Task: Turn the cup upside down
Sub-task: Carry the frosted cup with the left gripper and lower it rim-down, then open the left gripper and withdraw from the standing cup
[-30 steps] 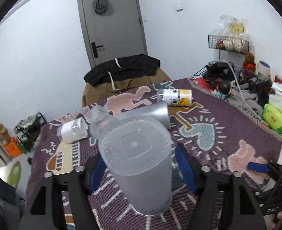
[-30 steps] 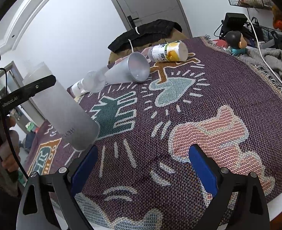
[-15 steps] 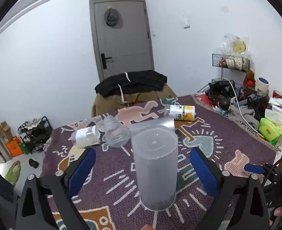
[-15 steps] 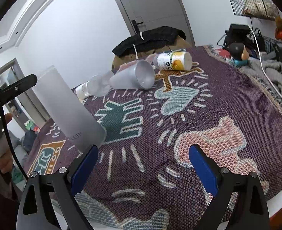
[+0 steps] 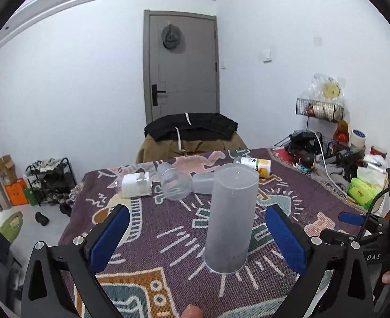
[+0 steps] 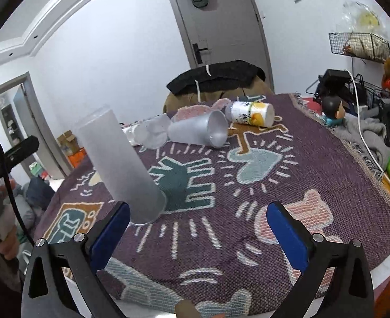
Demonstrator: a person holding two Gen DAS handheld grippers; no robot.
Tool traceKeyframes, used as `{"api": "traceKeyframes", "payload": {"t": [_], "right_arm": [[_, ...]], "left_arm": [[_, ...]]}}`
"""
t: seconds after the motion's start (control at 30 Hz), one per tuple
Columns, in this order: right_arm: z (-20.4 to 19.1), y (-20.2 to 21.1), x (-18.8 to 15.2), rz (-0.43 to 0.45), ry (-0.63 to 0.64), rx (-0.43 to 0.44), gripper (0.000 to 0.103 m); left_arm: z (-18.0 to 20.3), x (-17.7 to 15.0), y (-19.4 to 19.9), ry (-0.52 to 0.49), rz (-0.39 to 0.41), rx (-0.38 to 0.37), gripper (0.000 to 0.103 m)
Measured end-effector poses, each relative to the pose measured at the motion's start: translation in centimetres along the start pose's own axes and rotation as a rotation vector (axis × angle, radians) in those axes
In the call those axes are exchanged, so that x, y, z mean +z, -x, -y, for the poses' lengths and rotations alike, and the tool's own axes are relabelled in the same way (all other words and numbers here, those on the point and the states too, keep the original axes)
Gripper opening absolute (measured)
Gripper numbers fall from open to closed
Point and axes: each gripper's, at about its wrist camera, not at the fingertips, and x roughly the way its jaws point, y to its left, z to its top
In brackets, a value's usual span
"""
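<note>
1. A clear bottle with a white label (image 5: 135,184) lay on its side at the far left of the patterned cloth (image 5: 152,241).
2. Just right of it lay a clear cup (image 5: 173,184), and beside that a silver cup (image 6: 199,131) on its side, mouth toward the right wrist camera.
3. The frosted cup (image 5: 230,218) stood upside down on the cloth, rim down and closed base up, between the blue pads of the left gripper (image 5: 196,238) but touching neither.
4. The left gripper was spread wide, holding nothing.
5. A yellow-labelled can (image 6: 250,114) lay on its side farther right.
6. The right gripper (image 6: 199,234) was also spread wide over bare cloth, the frosted cup just beyond its left pad (image 6: 110,234).
</note>
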Motion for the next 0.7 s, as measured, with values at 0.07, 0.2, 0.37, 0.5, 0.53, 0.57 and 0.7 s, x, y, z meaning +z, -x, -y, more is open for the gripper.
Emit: {"api": "traceKeyframes", "payload": {"t": [0.07, 0.2, 0.37, 0.5, 0.53, 0.57, 0.7], "right_arm": [[-0.6, 0.3, 0.1, 0.009, 0.019, -0.002, 0.103], [-2.0, 1.1, 0.2, 0.012, 0.075, -0.004, 0.103], [-3.0, 2.2, -0.2, 0.027, 0.112, 0.000, 0.103], [-3.8, 3.2, -0.7, 0.041, 0.143, -0.008, 0.103], [-3.9, 3.4, -0.8, 0.042, 0.153, -0.007, 0.103], [-4.1, 3.6, -1.0, 0.044, 0.167, -0.012, 0.103], [-4.3, 4.2, -1.6, 0.049, 0.176, -0.013, 0.103]], "left_arm": [[-0.4, -0.4, 0.5, 0.010, 0.005, 0.010, 0.103], [-1.0, -1.5, 1.7, 0.022, 0.019, 0.031, 0.103], [-1.8, -2.7, 3.5, 0.034, 0.044, 0.051, 0.103], [-2.7, -3.7, 4.8, 0.055, 0.061, 0.058, 0.103], [-3.0, -4.0, 5.0, 0.061, 0.066, 0.065, 0.103], [-3.2, -4.1, 5.3, 0.067, 0.070, 0.071, 0.103], [-4.3, -5.1, 6.0, 0.098, 0.072, 0.087, 0.103]]}}
